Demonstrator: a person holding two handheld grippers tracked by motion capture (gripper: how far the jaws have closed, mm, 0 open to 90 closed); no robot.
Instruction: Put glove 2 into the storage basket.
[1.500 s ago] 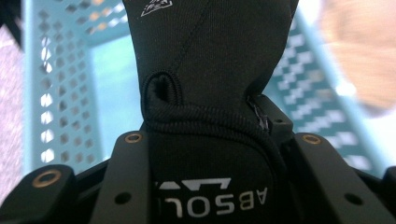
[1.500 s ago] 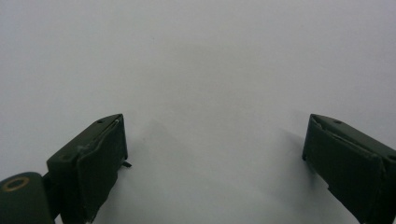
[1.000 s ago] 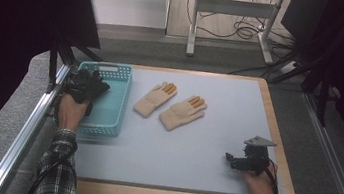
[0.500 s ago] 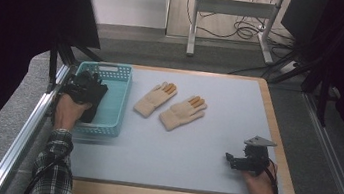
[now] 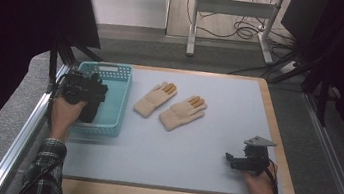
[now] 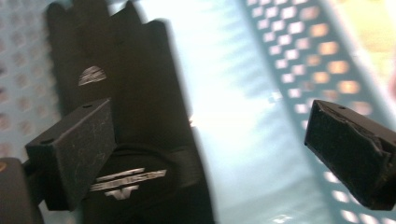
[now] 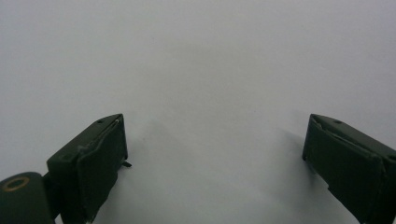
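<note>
Below, black glove with silver logo, flat in basket

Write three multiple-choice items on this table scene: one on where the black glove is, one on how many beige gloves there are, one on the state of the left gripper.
1. Where does the black glove lie?
A. in the teal basket
B. on the bare table
C. on the floor

2. How many beige gloves lie on the table?
A. one
B. two
C. four

3. How does the left gripper stand?
A. clamped on a beige glove
B. shut and empty
C. open above the black glove

Key:
1 A, perforated teal walls surround it.
2 B, the pair lies side by side right of the basket.
3 C, its jaws have just been opening and stand wide apart, nothing pinched.
</note>
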